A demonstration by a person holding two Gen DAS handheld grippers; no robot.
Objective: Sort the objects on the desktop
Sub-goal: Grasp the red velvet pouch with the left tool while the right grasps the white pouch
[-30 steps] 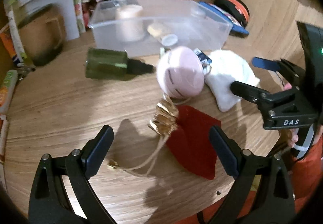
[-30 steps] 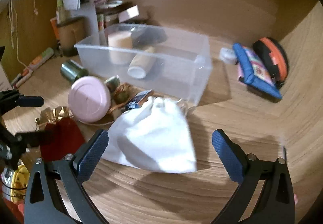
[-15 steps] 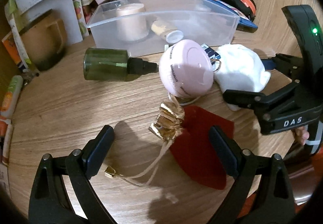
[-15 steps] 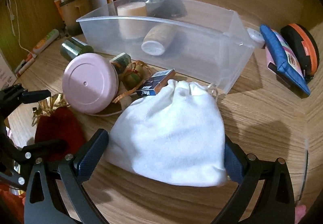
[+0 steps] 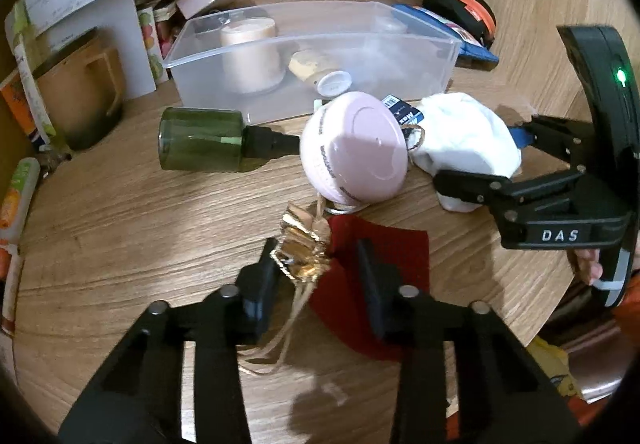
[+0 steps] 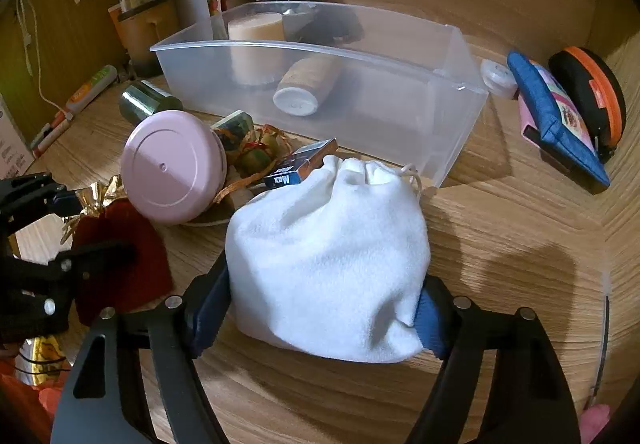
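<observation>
In the left wrist view, a green bottle (image 5: 202, 145) lies on its side at left centre, its black cap toward a pink round case (image 5: 356, 152) in the middle. Above them, a clear plastic bin (image 5: 312, 56) holds a cream candle (image 5: 250, 52). At lower centre the left gripper (image 5: 320, 268) is closing, its jaws pinching the gold gathered neck of a red pouch (image 5: 384, 252) on the wooden desk (image 5: 120, 228). In the right wrist view, the right gripper (image 6: 326, 308) at bottom centre is closing, both pads pressed into the sides of a white drawstring bag (image 6: 328, 260) just before the bin's front wall.
</observation>
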